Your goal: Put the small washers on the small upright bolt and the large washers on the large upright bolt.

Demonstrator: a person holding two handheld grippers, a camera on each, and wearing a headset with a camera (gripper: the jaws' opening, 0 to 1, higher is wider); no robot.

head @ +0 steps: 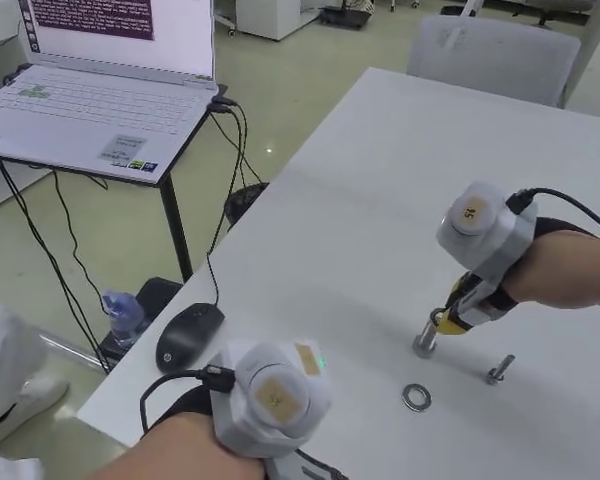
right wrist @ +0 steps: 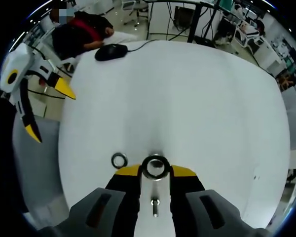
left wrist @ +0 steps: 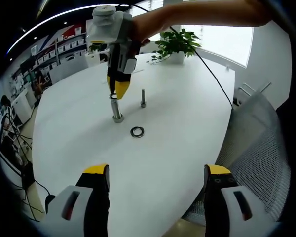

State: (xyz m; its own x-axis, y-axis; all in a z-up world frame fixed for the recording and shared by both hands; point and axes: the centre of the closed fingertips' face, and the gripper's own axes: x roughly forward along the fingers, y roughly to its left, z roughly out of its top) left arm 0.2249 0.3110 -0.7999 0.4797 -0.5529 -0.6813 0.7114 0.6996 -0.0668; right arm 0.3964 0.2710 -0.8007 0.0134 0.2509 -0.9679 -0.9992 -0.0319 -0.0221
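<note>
My right gripper (head: 446, 320) is shut on a large washer (right wrist: 155, 157) and holds it just above the head of the large upright bolt (head: 425, 343). From the left gripper view, the right gripper (left wrist: 118, 93) stands over that large bolt (left wrist: 117, 112). The small upright bolt (head: 498, 370) stands a little to its right. Another large washer (head: 416, 397) lies flat on the white table (head: 380, 200) in front of the bolts. My left gripper (left wrist: 157, 173) hangs open with nothing between its jaws, near the table's front edge, apart from that washer (left wrist: 136, 132).
A black mouse (head: 188, 335) lies at the table's near left corner. A laptop (head: 100, 100) sits on a stand to the left, with cables and a water bottle (head: 125, 315) on the floor. A grey chair (head: 495, 55) stands at the far end.
</note>
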